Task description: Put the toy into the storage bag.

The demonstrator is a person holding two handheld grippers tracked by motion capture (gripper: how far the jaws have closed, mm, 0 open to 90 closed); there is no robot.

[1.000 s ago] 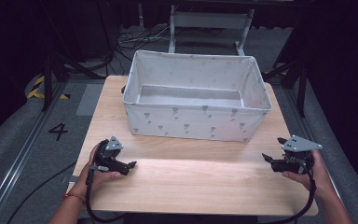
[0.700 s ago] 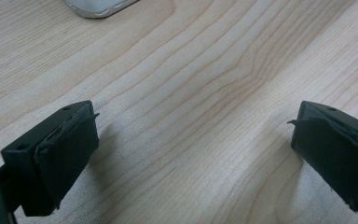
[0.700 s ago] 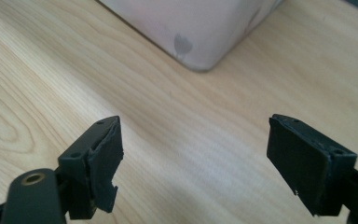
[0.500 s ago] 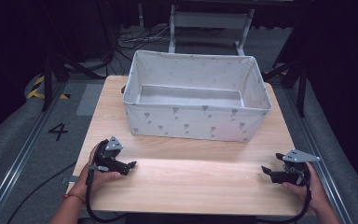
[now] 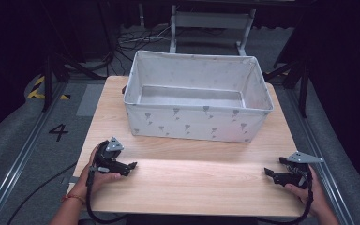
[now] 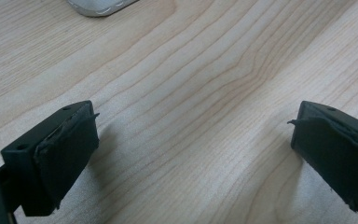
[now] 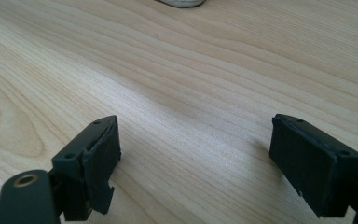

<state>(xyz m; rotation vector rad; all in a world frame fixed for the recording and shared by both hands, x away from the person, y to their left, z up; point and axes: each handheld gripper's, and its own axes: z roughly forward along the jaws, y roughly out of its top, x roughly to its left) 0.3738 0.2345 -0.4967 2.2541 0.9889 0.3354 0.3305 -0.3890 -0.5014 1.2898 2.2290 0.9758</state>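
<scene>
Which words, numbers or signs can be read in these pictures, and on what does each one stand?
"4": black number on the grey floor, left of the wooden table.
The fabric storage bin carries only small grey printed shapes, no letters.
Nothing else is readable.

My table (image 5: 187,183) is lit evenly from above, with a pale sheen across its near half, while the floor (image 5: 23,136) and everything behind sit in deep gloom. The high view is soft and a little grainy. Along my tongs the wood grain is sharp in the middle, the black pads (image 6: 70,154) slightly blurred, each throwing a faint soft shadow.
</scene>
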